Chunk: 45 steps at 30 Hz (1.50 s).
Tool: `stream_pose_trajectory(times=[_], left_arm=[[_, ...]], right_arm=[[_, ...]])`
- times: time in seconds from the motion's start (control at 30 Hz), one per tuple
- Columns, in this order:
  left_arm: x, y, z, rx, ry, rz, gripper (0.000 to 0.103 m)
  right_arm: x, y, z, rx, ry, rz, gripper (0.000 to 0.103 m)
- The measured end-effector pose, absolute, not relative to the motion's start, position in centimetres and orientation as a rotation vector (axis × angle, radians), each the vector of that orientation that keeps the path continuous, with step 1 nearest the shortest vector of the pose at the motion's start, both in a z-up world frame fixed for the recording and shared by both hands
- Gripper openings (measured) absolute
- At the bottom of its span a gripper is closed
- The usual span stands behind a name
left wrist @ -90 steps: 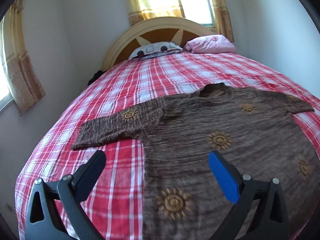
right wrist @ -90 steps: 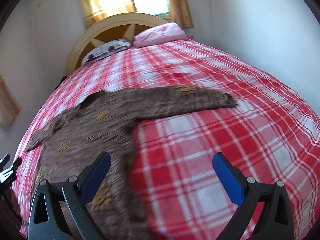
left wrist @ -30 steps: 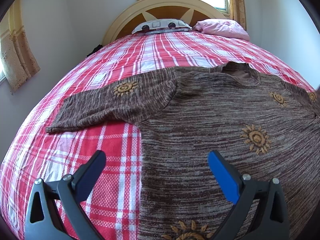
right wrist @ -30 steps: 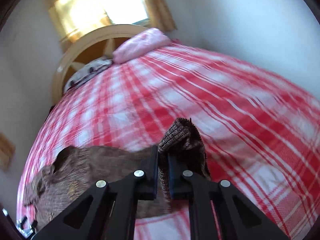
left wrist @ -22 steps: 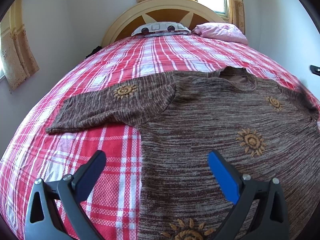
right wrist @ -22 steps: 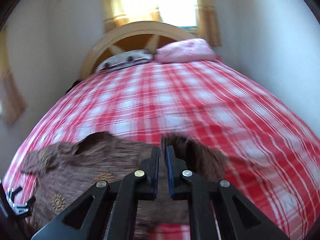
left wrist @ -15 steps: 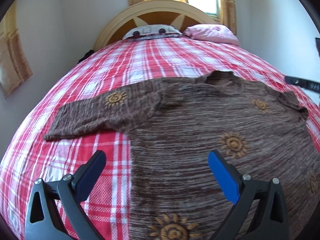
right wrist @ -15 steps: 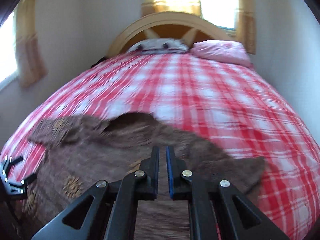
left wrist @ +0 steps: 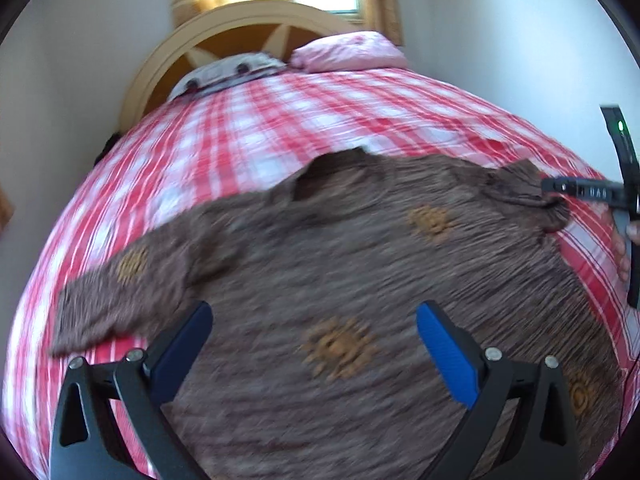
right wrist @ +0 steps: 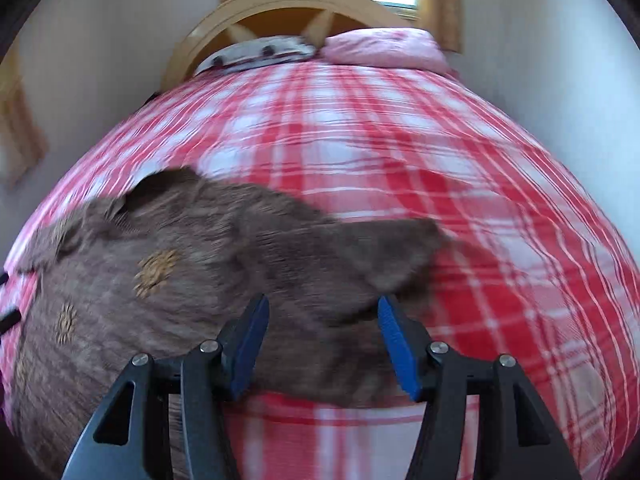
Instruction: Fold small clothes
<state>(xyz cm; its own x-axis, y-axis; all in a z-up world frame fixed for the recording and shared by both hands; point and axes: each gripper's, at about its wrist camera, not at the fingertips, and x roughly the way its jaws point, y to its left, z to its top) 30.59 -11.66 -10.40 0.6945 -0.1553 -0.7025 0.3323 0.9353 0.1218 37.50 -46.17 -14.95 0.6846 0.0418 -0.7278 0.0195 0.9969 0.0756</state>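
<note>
While flat on plaid bedspread (left wrist: pixel 360 120) | knit sweater (left wrist: pixel 340 260) (sun motifs), sleeve (right wrist: pixel 360 264) folded inward

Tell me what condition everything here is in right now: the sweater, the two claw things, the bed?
Brown sweater: lying flat on the bed, its right sleeve folded in over the body, its left sleeve spread out.
Left gripper: open, holding nothing, above the sweater.
Right gripper: open, sleeve not gripped.
Bed: covered with a red plaid sheet.
Pink pillow: at the headboard.
</note>
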Motion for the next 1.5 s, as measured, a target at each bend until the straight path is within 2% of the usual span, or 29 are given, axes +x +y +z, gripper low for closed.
stream_pose_trajectory(times=[0.2, 0.23, 0.27, 0.37, 0.6, 0.63, 0.67, 0.77, 0.8, 1.1, 1.5], left_arm=[[32.5, -21.0, -9.3, 0.343, 0.672, -0.526, 0.103], [33.0, -22.5, -9.4, 0.359, 0.67, -0.57, 0.1], [33.7, -24.5, -9.7, 0.375, 0.668, -0.603, 0.092], [36.1, -28.3, -10.6, 0.389, 0.704, -0.668, 0.078], [39.5, -34.7, -13.4, 0.429, 0.797, -0.762, 0.077], [39.8, -35.2, -13.8, 0.44, 0.817, -0.751, 0.072], [40.1, -35.6, -14.4, 0.445, 0.852, -0.755, 0.051], [40.8, -35.3, -14.7, 0.413, 0.901, -0.747, 0.015], [41.0, -35.1, -14.3, 0.392, 0.905, -0.752, 0.008], [39.9, -27.8, -8.4, 0.104, 0.937, -0.794, 0.008], [39.9, -17.7, -8.6, -0.233, 1.053, -0.7, 0.008]], right_arm=[[35.9, -51.5, -15.2, 0.26, 0.725, -0.065, 0.058], [35.5, -52.4, -15.5, 0.286, 0.715, -0.093, 0.058], [35.0, -53.2, -16.0, 0.315, 0.705, -0.125, 0.058], [34.1, -55.3, -16.7, 0.41, 0.68, -0.131, 0.058], [33.3, -56.8, -18.7, 0.523, 0.657, -0.109, 0.058], [33.5, -56.8, -19.1, 0.525, 0.671, -0.111, 0.058], [33.6, -56.7, -19.2, 0.52, 0.677, -0.108, 0.058], [33.6, -56.1, -19.0, 0.491, 0.671, -0.084, 0.058], [33.6, -56.0, -19.0, 0.482, 0.669, -0.081, 0.058], [33.8, -55.9, -19.3, 0.485, 0.687, -0.07, 0.058], [34.0, -55.2, -19.2, 0.446, 0.706, -0.061, 0.058]])
